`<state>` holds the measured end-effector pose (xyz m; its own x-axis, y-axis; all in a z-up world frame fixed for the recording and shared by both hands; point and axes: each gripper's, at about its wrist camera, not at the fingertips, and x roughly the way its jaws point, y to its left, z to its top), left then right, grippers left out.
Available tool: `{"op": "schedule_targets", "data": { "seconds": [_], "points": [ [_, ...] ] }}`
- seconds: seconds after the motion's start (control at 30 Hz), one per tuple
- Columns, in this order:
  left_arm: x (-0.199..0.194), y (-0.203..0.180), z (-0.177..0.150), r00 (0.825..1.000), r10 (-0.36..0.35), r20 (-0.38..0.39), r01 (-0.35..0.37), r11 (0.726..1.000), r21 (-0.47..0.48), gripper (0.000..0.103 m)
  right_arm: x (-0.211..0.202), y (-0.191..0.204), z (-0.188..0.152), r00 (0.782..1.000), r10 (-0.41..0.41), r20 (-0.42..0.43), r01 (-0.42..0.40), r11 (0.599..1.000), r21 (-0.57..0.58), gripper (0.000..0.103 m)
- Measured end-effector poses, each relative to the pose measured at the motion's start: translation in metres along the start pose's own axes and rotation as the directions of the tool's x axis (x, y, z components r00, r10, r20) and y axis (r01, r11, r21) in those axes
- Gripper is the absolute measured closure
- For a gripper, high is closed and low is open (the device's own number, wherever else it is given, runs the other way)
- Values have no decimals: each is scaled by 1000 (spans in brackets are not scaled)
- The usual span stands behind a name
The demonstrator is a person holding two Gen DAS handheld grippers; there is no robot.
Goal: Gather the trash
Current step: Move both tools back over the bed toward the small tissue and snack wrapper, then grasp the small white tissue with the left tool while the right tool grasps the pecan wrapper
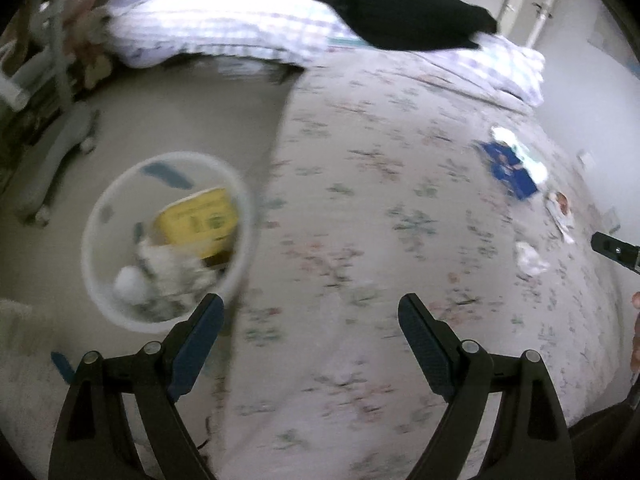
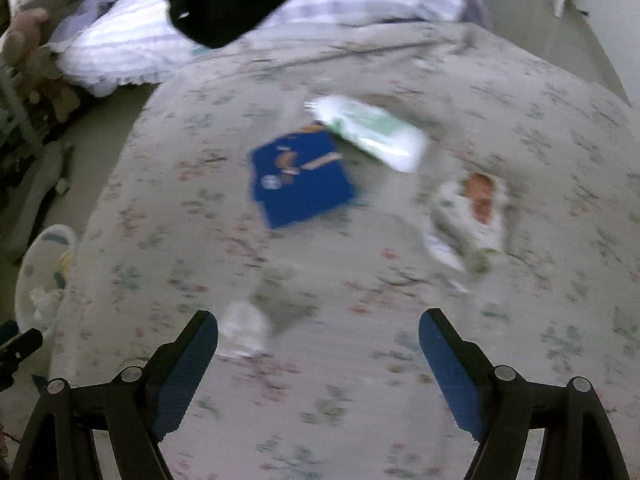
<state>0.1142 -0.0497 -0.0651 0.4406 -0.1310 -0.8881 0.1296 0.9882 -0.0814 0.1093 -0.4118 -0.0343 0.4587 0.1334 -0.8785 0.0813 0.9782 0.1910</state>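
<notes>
A black garment (image 2: 236, 0) lies on a checked duvet (image 2: 132, 52) heaped across the floral bedspread (image 2: 520, 128)

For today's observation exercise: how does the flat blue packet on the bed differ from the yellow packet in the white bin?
The flat blue packet lies on the floral bedspread; the yellow packet sits inside the round white bin on the floor. The blue one lies flat and fully exposed; the yellow one leans tilted among crumpled white paper. Both are rectangular printed packaging.

Left tongs (image 1: 310, 320) spread wide and empty, right tongs (image 2: 318, 334) likewise, both angled steeply downward
</notes>
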Motion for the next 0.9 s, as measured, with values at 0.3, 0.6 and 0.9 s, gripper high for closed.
{"op": "schedule_targets", "data": {
  "seconds": [0.3,0.6,0.9],
  "points": [
    [21,-104,-7,997,-83,-3,81,976,201,12,17,-64,-20,998,-63,-1,63,996,59,17],
    [48,-153,-14,980,-200,-6,195,946,258,13,48,-102,-34,992,-127,17,126,991,53,14],
    [57,-174,-4,958,-283,39,263,926,270,31,59,-101,-36,982,-156,105,155,988,17,1]
  ]
}}
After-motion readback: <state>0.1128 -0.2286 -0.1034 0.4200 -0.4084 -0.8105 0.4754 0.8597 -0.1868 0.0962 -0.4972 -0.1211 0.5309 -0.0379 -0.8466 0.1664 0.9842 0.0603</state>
